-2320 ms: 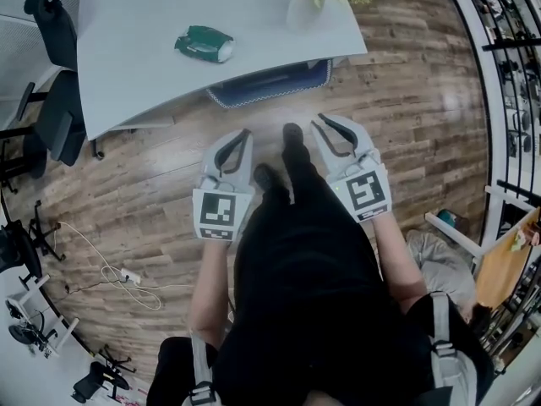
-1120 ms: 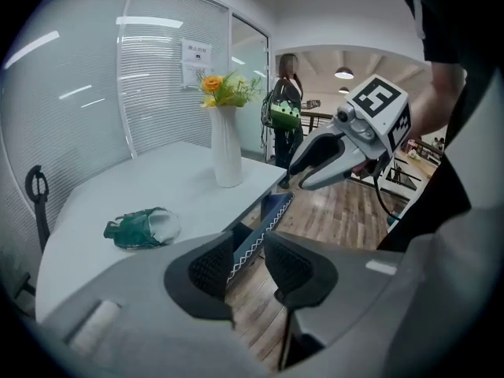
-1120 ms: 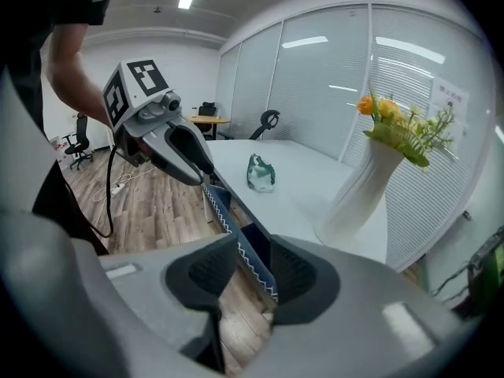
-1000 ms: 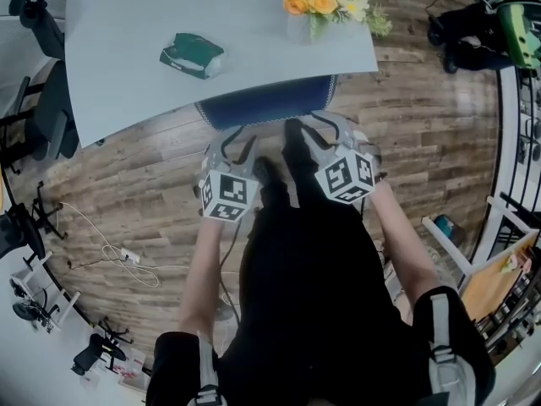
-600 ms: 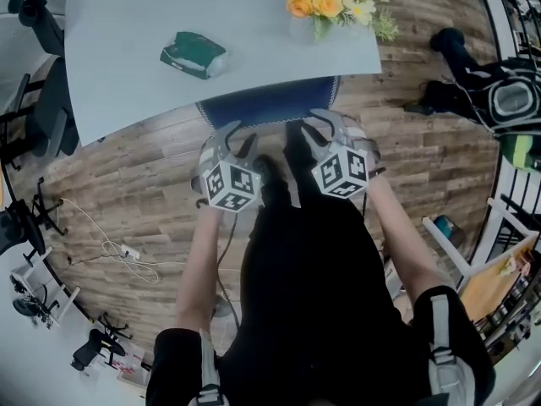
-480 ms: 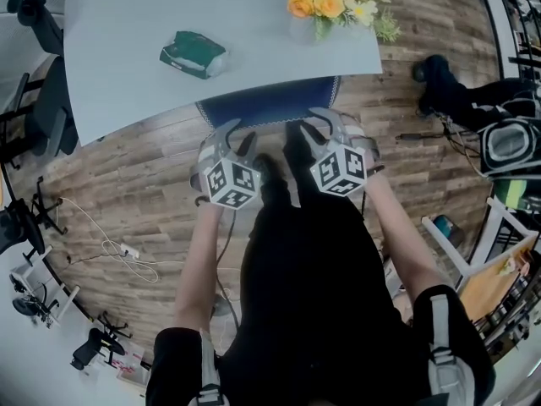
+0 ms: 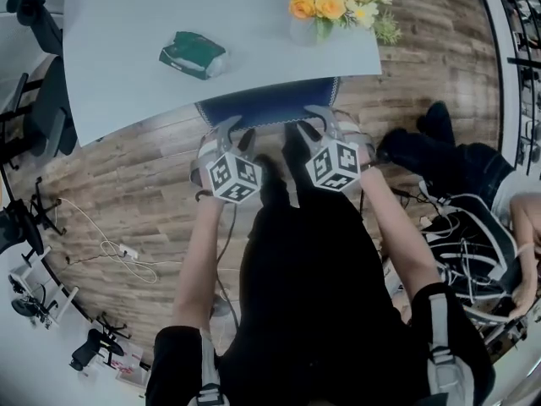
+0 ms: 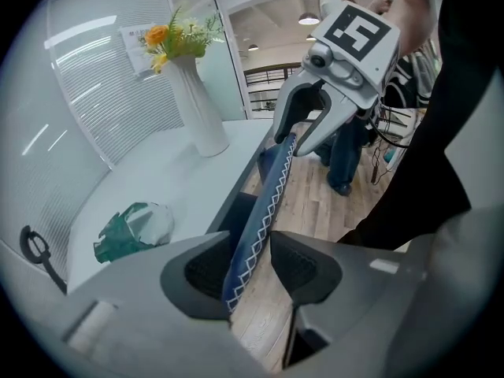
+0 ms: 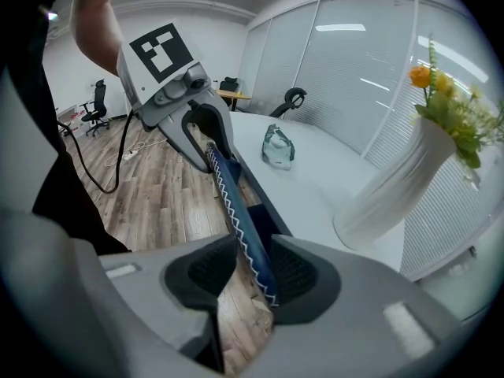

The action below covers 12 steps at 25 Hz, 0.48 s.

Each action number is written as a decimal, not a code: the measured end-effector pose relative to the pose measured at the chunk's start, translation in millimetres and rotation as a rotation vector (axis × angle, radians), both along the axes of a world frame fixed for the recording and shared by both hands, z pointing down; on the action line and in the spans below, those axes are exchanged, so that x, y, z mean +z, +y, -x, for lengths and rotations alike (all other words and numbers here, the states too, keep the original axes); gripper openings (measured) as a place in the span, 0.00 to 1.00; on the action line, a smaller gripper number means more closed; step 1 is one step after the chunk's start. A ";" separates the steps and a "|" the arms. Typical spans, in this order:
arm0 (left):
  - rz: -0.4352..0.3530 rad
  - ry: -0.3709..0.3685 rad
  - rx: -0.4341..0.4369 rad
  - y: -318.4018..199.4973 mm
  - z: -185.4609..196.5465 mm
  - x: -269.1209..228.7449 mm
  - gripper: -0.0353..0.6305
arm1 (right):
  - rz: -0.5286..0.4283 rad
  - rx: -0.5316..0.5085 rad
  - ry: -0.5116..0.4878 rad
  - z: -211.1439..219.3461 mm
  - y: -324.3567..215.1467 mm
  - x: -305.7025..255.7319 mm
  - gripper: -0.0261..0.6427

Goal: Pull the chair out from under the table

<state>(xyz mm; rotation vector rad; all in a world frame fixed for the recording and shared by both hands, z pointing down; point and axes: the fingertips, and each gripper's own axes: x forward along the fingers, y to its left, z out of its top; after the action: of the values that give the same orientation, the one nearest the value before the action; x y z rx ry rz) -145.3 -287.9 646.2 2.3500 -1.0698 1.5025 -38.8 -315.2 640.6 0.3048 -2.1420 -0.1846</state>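
On the wood floor, counter [image 7: 127, 24]: white top, spans the far side.
Chair [image 7: 270, 106]: tucked under the counter's near edge; only its blue back with white zigzag trim shows.
Left hand-held gripper [image 7: 237, 132]: jaws just been opening, now wide apart, straddling the left end of the chair back's top edge.
Right hand-held gripper [image 7: 314, 123]: jaws apart, straddling the right end of that edge, not clamped.
Vase of flowers [image 7: 325, 2]: far right on counter.
Green packet [image 7: 193, 54]: left of vase, well apart.
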 end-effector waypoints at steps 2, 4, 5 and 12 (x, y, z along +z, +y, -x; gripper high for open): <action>-0.001 -0.002 0.000 -0.1 -0.1 1.4 0.29 | -0.006 -0.003 0.005 0.4 0.2 0.7 0.23; -0.003 -0.003 0.000 0.0 -0.3 2.0 0.29 | -0.023 -0.014 0.018 0.7 0.9 1.6 0.23; -0.004 -0.003 -0.001 0.0 -0.3 2.4 0.29 | -0.035 -0.021 0.027 1.1 1.2 2.4 0.23; -0.018 0.003 0.001 -1.5 -1.4 2.3 0.28 | -0.065 -0.035 0.062 2.4 0.7 5.6 0.23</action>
<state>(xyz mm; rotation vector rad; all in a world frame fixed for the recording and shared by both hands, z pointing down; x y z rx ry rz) -143.9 -289.5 648.5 2.3643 -1.0863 1.4956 -41.2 -314.5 646.2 0.2958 -2.0834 -0.2807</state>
